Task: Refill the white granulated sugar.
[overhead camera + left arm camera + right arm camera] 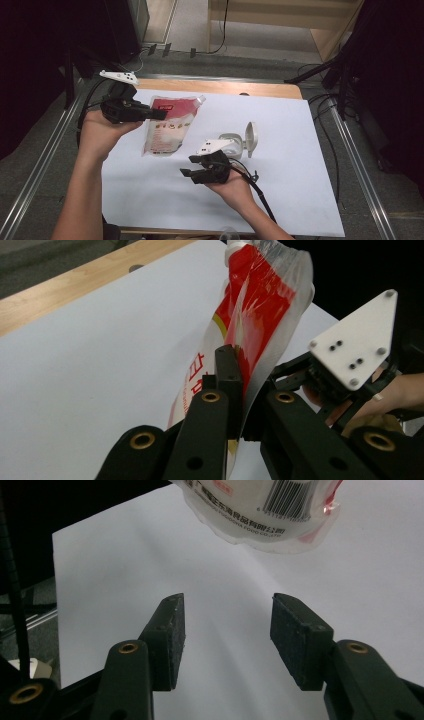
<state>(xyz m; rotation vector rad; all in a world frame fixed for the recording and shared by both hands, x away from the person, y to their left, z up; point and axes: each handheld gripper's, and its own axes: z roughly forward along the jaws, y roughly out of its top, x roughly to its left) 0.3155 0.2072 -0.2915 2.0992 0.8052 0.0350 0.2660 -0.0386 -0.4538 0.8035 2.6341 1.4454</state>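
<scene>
White paper (280, 190) over a wooden table is seen from the high view, where a glossy red-and-white plastic pouch (170, 127) is held by the left gripper (159, 114), its long axis running from the spout at the far end down toward the person. From the left gripper view, the crinkled film of the pouch (260, 315) is pinched edge-on between the pressed-together black jaws. From the right gripper view, the right gripper (227, 642) is shown with its ridged pads spread and empty, the pouch's sealed bottom edge (260, 515) hanging beyond them.

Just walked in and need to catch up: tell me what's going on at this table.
A person works with tongs in each hand. The left tongs are shut on a red and white pouch, lifting one edge off the white sheet. The right tongs are open, holding nothing, pointed toward the pouch. A white flip-lid container sits nearby.
</scene>
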